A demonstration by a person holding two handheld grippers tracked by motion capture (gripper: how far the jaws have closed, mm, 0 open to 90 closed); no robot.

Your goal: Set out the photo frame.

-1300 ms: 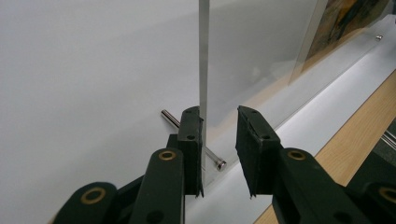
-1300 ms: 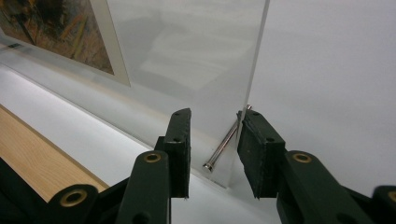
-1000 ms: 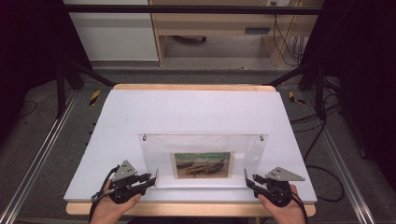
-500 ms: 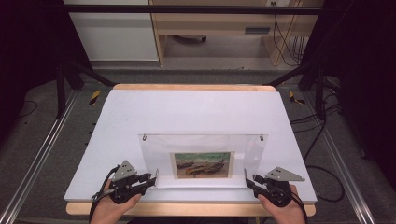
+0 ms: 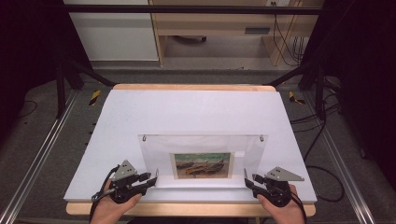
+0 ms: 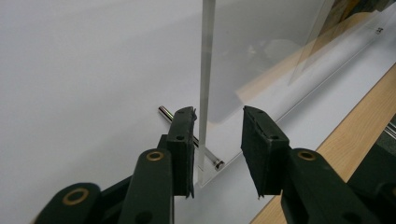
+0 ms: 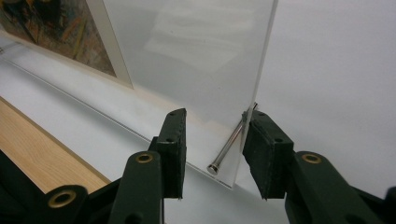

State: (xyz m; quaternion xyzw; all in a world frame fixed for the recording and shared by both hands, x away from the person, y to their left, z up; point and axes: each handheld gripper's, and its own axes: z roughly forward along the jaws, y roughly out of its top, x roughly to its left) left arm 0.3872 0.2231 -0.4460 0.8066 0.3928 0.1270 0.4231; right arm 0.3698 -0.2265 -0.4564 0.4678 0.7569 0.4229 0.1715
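A clear plastic frame [image 5: 201, 156] stands upright near the front edge of the bench [image 5: 187, 112]. It is flat, smooth and see-through, with a small painted picture [image 5: 202, 165] of boats inside. Thin shiny metal pins [image 6: 164, 112] poke through its bottom corners. The left gripper [image 5: 150, 176] is at the frame's bottom left corner. Its black jaws have just been opening, and the clear edge stands between them with a gap on one side. The right gripper [image 5: 248, 179] is at the bottom right corner. Its jaws have just been opening too, with the corner and a pin [image 7: 228, 143] between them. The bench top is plain white, with a pale wooden edge [image 5: 187, 209].
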